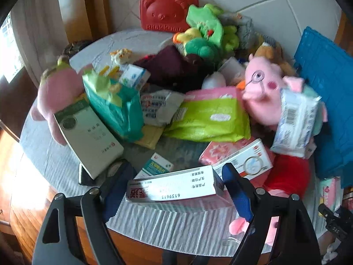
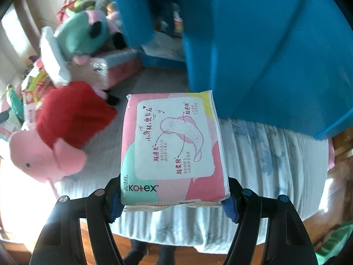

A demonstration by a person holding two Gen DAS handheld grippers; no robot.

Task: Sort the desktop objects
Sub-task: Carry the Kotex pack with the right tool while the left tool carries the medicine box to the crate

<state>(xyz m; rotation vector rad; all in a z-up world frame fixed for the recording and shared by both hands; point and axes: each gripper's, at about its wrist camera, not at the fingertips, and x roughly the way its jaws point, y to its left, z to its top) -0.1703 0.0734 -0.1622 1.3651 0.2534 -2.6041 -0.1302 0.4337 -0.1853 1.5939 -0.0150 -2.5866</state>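
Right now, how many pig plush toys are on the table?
2: red-dressed pig near the front edge; teal-dressed pig behind it by the blue crate. Others may be hidden.

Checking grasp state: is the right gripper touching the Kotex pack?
Touching. The right wrist view shows the right gripper with both blue pads pressed against the sides of the Kotex pack, which is held above the tablecloth.
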